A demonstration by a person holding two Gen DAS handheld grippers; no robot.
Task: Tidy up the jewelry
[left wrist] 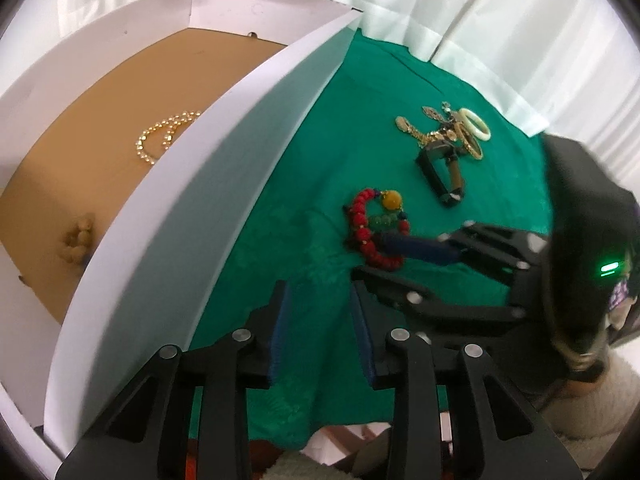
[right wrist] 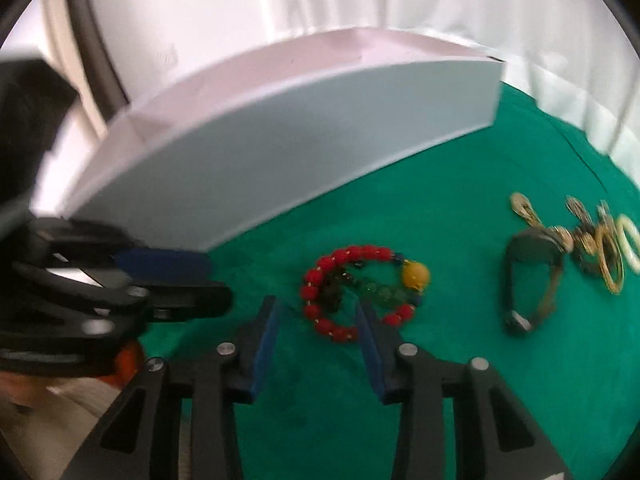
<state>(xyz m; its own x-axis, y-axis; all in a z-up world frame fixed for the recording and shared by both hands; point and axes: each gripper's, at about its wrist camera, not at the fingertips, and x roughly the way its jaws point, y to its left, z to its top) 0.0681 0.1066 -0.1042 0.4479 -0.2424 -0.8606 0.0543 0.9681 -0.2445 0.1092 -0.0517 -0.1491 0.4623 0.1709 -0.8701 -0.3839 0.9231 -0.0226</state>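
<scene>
Jewelry is split between two places, taking the white box (left wrist: 168, 184) as reference. Inside the box, on its brown floor, lie a gold bead chain (left wrist: 164, 136) and, nearer the camera, a small pale beaded piece (left wrist: 78, 238). Outside the box, on the green cloth (left wrist: 320, 160) to its right, rests a red bead bracelet (right wrist: 348, 292) carrying a large yellow bead and several green ones. Farther from the box lies a dark strap piece (right wrist: 528, 280), and beyond that a tangle of gold-coloured items (left wrist: 444, 130) touching a cream ring (left wrist: 476, 124).

Right gripper (right wrist: 318, 316) sits low over the cloth with its jaws parted. The bracelet's near edge lies between the blue pads (right wrist: 266, 344), not clamped; contact with the fingers cannot be confirmed owing to blur.

Left gripper (left wrist: 318, 304) is just beside the box's near wall, jaws parted, nothing between them. It is on the box side of the bracelet, apart from it.

White curtain (left wrist: 480, 8) hangs behind the table.
</scene>
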